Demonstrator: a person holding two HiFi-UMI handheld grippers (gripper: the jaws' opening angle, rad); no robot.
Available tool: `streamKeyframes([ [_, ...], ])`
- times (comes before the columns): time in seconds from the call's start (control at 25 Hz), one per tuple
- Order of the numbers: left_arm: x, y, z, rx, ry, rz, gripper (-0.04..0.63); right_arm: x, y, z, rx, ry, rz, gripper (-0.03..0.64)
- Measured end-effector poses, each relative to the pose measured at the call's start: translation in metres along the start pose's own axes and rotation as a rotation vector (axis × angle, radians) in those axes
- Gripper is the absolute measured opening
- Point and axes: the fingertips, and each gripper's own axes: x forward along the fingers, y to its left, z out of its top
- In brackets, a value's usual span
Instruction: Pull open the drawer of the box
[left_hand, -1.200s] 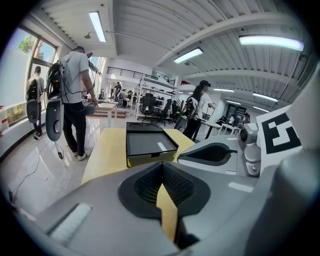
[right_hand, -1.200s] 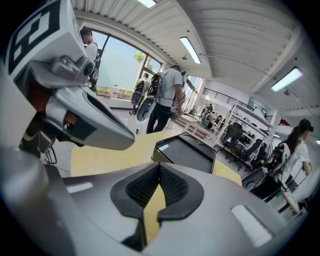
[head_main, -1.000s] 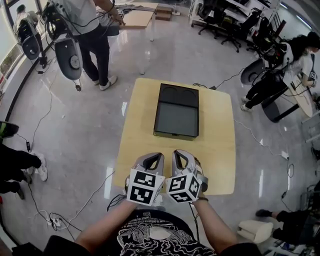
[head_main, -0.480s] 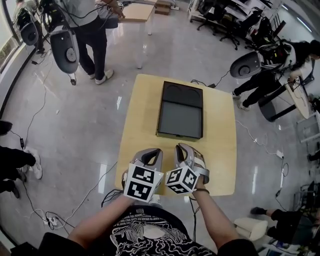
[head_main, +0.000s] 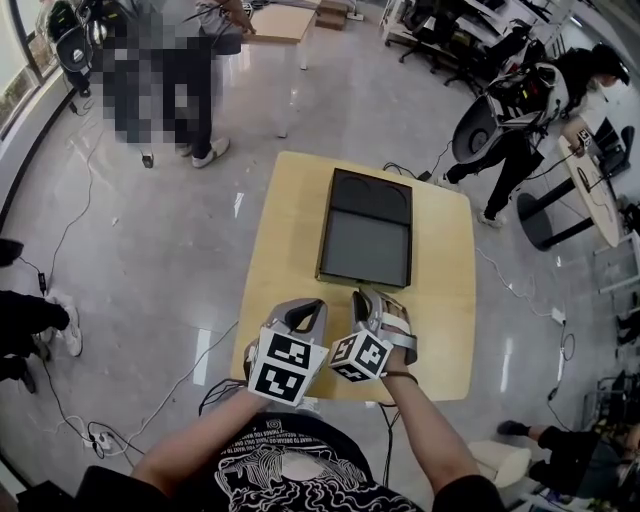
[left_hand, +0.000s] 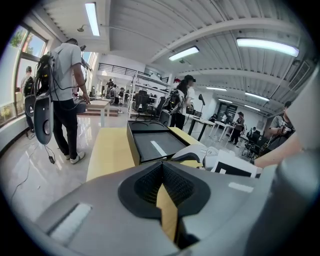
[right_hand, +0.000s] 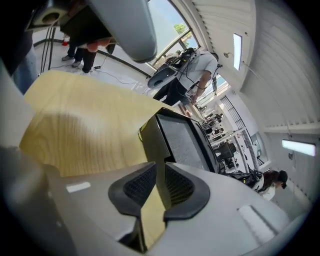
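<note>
A flat black box (head_main: 366, 228) lies in the middle of the pale wooden table (head_main: 285, 230), its near front face turned toward me. Both grippers hover over the table's near edge, short of the box. My left gripper (head_main: 305, 308) is shut with nothing in it. My right gripper (head_main: 372, 298) sits just right of it, slightly closer to the box, also shut and empty. The left gripper view shows the box (left_hand: 150, 145) ahead past the left gripper (left_hand: 162, 167). In the right gripper view the box (right_hand: 182, 140) stands beyond the right gripper (right_hand: 160, 170).
People stand around the table: one at the far left (head_main: 160, 70), one with a backpack rig at the far right (head_main: 520, 110). Cables (head_main: 80, 230) trail over the glossy floor. Bare tabletop lies on both sides of the box.
My right gripper has edged forward toward the box and turned a little. The left gripper has barely moved. The person at the right has walked closer to the table.
</note>
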Motion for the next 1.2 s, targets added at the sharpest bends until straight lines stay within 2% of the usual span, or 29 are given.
streamKeyframes([
  [0.68, 0.016, 0.008, 0.035, -0.024, -0.002, 0.044, 0.020, 0.023, -0.037, -0.010, -0.174, 0.039, -0.096, 0.069],
  [0.96, 0.024, -0.009, 0.036, -0.027, -0.003, 0.046, 0.020, 0.023, -0.033, -0.023, -0.198, 0.043, -0.071, 0.106],
  [1.08, 0.035, 0.004, 0.027, -0.027, -0.008, 0.041, 0.020, 0.041, -0.026, -0.017, -0.205, 0.043, -0.071, 0.097],
  [1.12, 0.039, 0.005, 0.023, -0.027, -0.008, 0.038, 0.020, 0.045, -0.024, -0.017, -0.206, 0.040, -0.070, 0.071],
  [1.2, 0.044, -0.006, 0.018, -0.027, -0.008, 0.035, 0.019, 0.042, -0.022, -0.025, -0.211, 0.033, -0.056, 0.057],
])
